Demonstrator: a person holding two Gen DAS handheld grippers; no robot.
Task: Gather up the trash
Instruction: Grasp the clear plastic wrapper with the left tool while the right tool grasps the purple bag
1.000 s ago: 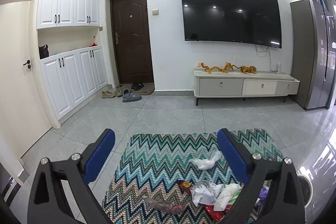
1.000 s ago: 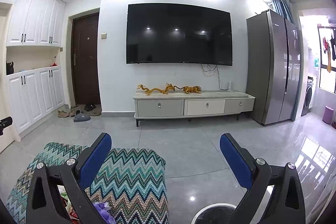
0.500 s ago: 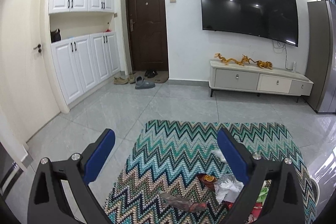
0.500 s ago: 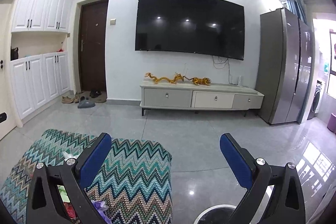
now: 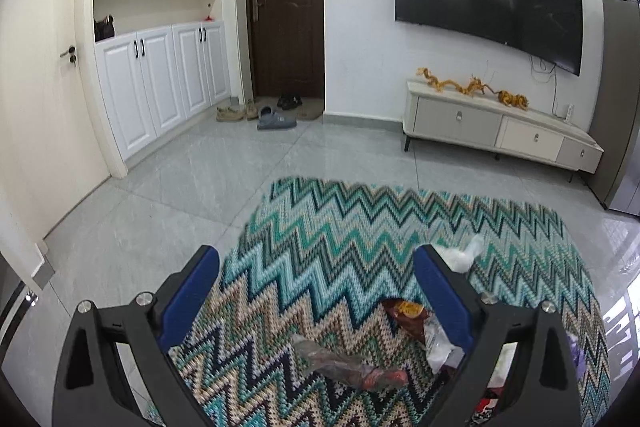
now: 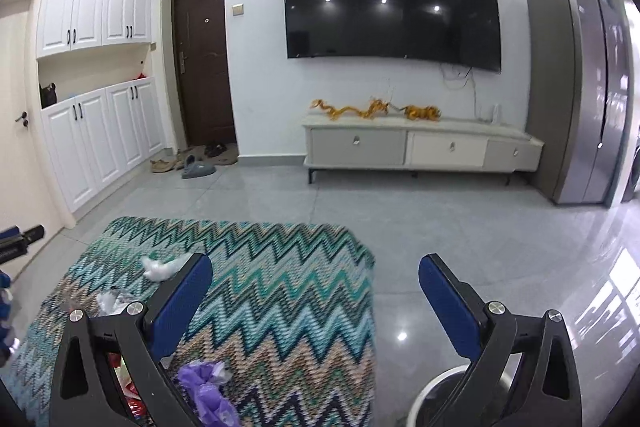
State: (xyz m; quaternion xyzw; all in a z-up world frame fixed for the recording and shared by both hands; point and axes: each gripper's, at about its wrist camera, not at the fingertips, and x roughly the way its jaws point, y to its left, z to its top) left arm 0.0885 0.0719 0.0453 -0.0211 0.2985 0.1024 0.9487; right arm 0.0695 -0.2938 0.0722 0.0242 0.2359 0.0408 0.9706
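Both jaws spread, nothing held: left hand-held gripper (image 5: 316, 283) and right hand-held gripper (image 6: 316, 285) above the zigzag rug (image 5: 360, 227). Trash on the rug: white wad (image 5: 460, 255), clear wrapper (image 5: 344, 367), purple bag (image 6: 208, 387). White bin rim (image 6: 440, 383) on the floor just right of the rug.

Trash (image 5: 352, 367) lay on rug (image 5: 360, 235), w/ bin (image 6: 444, 387) on floor right of rug. TV cabinet (image 6: 420, 147) stood behind, under wall TV (image 6: 392, 7); fridge (image 6: 580, 87) right of cabinet.
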